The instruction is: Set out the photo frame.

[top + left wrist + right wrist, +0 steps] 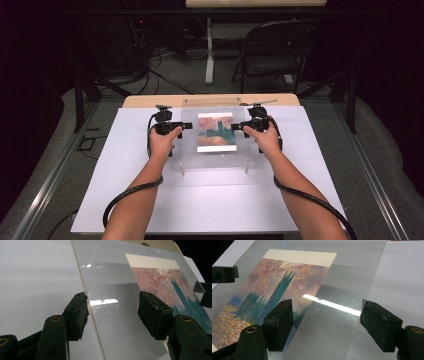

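A clear acrylic sheet (215,159) lies over a colourful painting print (216,131) on the white table top (125,190). Two small metal posts (181,168) (247,166) stick out at its near corners. My left gripper (187,125) points inward at the sheet's left edge. In the left gripper view its jaws (113,312) stand wide apart, astride the edge of the sheet (110,277). My right gripper (235,126) faces it at the right edge, with its jaws (327,320) likewise apart over the sheet (352,277) and the print (274,290). Neither grips the sheet.
A wooden strip (150,101) borders the back of the table. Beyond it stand a dark folding chair (280,50) and a table leg (209,55), with cables on the floor. Each gripper's black cable (125,195) loops over the near table. Metal rails run along both sides.
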`<state>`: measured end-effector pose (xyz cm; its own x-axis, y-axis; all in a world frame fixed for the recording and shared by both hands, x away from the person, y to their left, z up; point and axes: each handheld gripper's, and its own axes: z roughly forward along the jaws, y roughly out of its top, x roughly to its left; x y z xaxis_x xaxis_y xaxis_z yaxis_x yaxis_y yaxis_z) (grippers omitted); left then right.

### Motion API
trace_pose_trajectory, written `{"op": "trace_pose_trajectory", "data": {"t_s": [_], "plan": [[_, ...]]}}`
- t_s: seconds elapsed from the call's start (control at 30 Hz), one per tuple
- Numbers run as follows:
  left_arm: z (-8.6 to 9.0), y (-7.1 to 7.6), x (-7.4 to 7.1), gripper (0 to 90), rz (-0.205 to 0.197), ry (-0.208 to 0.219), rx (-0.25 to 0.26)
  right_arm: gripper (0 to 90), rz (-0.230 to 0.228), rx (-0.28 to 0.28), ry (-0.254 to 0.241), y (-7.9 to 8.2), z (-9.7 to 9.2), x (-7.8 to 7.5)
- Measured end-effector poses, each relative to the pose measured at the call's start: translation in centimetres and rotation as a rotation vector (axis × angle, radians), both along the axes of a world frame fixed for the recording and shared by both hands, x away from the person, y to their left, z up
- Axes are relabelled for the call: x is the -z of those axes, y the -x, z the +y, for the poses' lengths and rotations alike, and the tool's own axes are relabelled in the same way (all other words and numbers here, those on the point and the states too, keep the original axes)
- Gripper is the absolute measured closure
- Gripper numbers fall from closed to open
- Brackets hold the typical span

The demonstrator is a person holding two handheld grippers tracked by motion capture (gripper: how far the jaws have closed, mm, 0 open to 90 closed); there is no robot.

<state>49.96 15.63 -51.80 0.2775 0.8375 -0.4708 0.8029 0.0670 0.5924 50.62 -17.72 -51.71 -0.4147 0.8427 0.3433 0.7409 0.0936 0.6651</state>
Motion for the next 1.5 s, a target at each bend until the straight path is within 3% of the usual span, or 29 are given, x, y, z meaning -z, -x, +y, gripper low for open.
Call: {"op": "trace_pose_trajectory", "data": {"t_s": [0.5,0.83,1.5], "plan": [[-0.2,1.2,-1.7,43.5,-0.051,-0.031,0.002,26.5,-0.065,0.002,0.038,1.4,0.3,-1.6],[-0.2,1.7,-2.3,43.9,-0.074,-0.040,0.011,27.9,-0.080,-0.005,0.056,2.0,0.3,-2.4],[0.2,3.2,-3.7,48.7,-0.120,-0.036,0.023,30.5,-0.143,-0.028,0.092,3.4,0.3,-3.9]]}}
